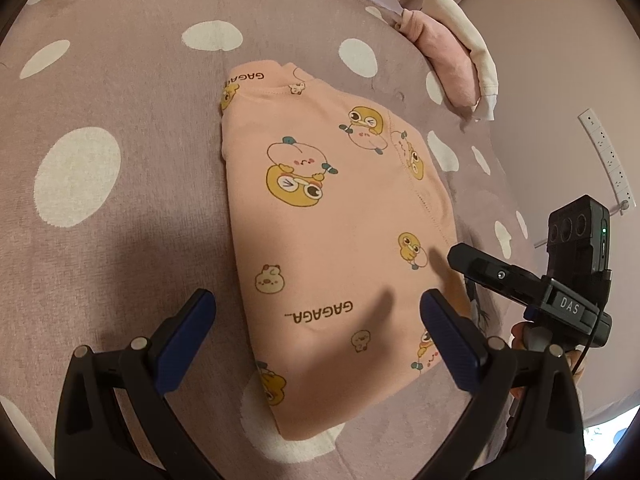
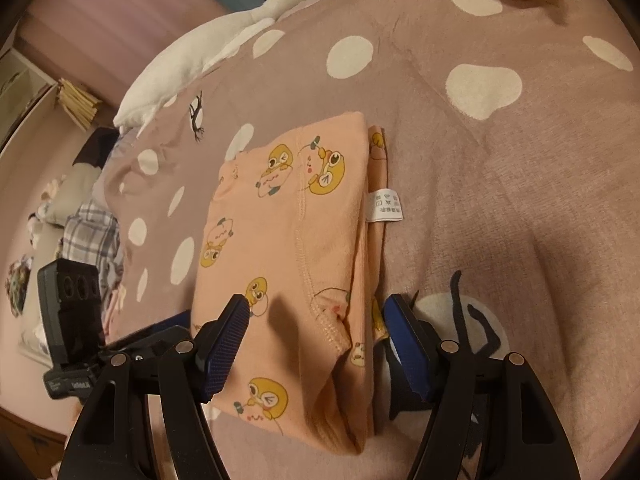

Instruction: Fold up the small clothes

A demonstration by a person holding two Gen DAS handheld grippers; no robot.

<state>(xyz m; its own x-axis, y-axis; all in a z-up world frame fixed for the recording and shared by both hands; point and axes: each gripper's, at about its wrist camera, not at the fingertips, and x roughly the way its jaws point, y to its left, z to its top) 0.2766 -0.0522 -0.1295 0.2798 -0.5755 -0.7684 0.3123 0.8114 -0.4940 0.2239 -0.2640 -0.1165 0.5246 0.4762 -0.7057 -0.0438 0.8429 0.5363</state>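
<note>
A small peach garment (image 1: 332,224) printed with yellow ducks lies folded into a neat rectangle on the mauve polka-dot bedspread (image 1: 120,92). It also shows in the right wrist view (image 2: 292,248), with its white care label (image 2: 385,205) on the right edge. My left gripper (image 1: 316,344) is open and empty above the garment's near end. My right gripper (image 2: 316,344) is open and empty, its blue-padded fingers (image 2: 224,352) astride the garment's near corner. The right gripper also shows in the left wrist view (image 1: 464,258) at the garment's right edge.
A pink and cream pile of folded clothes (image 1: 452,56) lies at the far right edge of the bed. A white goose plush (image 2: 224,40) lies at the bed's far side. A white power strip (image 1: 608,160) hangs on the wall. Clutter lies on the floor (image 2: 80,216) left of the bed.
</note>
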